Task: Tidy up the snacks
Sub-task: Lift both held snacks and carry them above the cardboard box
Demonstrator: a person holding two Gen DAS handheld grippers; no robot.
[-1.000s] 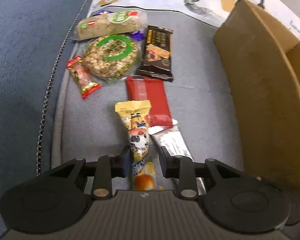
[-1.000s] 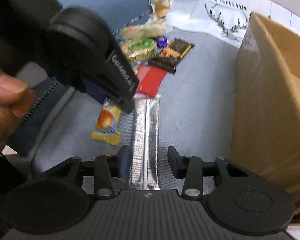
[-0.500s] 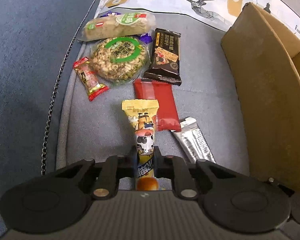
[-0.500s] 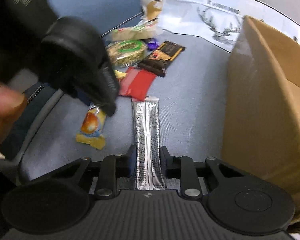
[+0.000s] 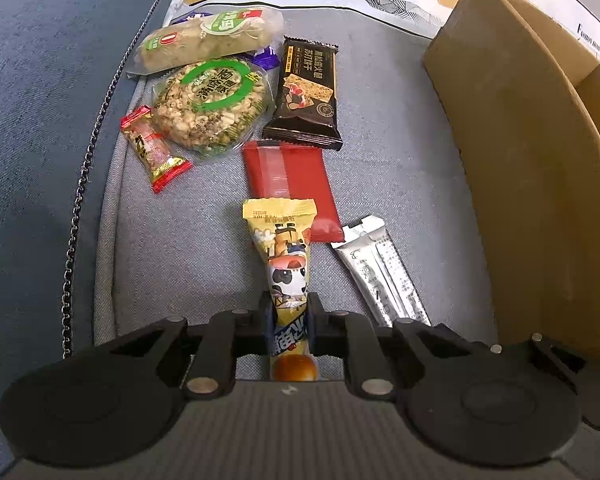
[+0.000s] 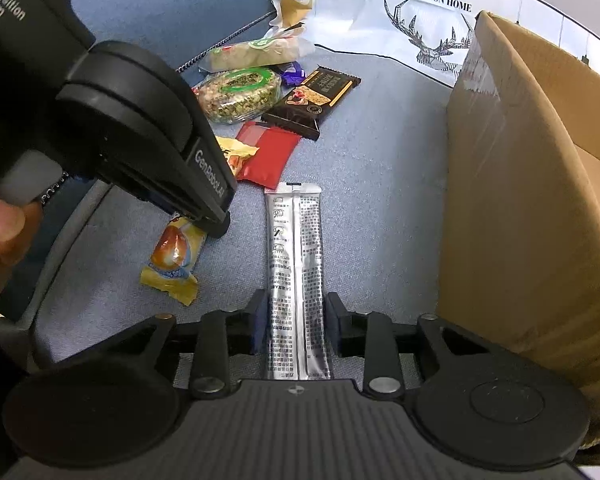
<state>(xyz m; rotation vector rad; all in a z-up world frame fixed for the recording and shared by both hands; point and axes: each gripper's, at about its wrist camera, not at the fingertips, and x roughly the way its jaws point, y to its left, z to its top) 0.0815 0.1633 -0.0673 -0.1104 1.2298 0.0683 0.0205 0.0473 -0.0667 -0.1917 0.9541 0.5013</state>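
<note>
Between the left gripper (image 5: 289, 316) jaws, yellow snack packet (image 5: 286, 264) pinched, silver sachet (image 6: 296, 280) clamped by right gripper (image 6: 296, 320) jaws

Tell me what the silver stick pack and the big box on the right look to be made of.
Silver stick pack: likely metallised foil or plastic film, shiny, with glare streaks and a crimped top seal. Box: apparently corrugated cardboard, matte brown, with a layered edge showing at its wall.

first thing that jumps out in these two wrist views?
Both grippers at once: the left gripper is shut on a yellow cartoon snack packet, and the right gripper has a silver stick sachet between its just-reopening jaws. A tall cardboard box fills the right side, with more snacks piled beyond.
</note>
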